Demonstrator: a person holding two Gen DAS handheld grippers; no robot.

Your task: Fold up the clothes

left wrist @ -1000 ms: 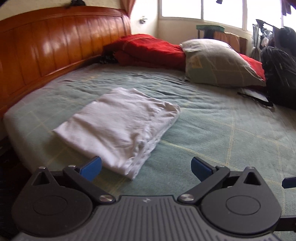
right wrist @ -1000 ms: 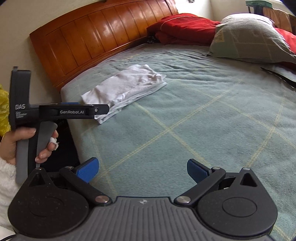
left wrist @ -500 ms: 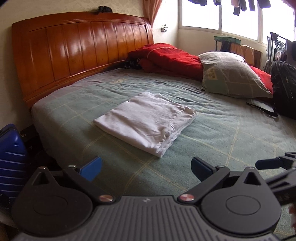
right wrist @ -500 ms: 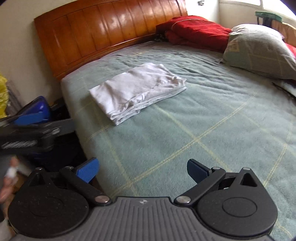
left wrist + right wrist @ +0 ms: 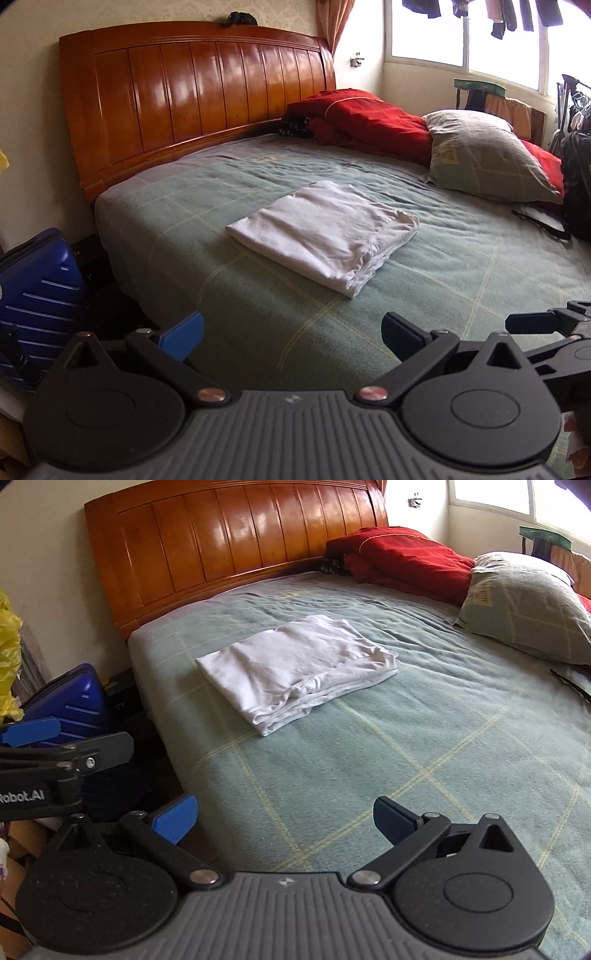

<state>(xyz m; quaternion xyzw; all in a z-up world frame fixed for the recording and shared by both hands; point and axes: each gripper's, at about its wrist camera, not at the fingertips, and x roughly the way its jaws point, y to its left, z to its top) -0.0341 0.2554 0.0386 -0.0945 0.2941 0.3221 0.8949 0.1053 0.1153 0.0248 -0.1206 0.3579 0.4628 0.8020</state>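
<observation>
Appears finished: folded white cotton garment [image 5: 325, 236] flat on green checked bedspread [image 5: 461, 266], left gripper [image 5: 291, 334] and right gripper [image 5: 284, 818] wide open, empty.

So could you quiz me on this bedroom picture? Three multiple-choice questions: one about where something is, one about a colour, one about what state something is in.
1. Where does the white garment lie?
A. on the green bedspread
B. on the pillow
C. on the blue suitcase

2. What colour is the bundled blanket by the headboard?
A. yellow
B. red
C. black

3. What state is the white garment in?
A. spread out flat
B. hanging from a claw
C. folded into a rectangle

Answers: 1 A, it rests on the bedspread, apart from the pillow. 2 B, the bundle is plainly red. 3 C, stacked layers show at its near edge, and the left claw and right claw are open and empty.
</observation>
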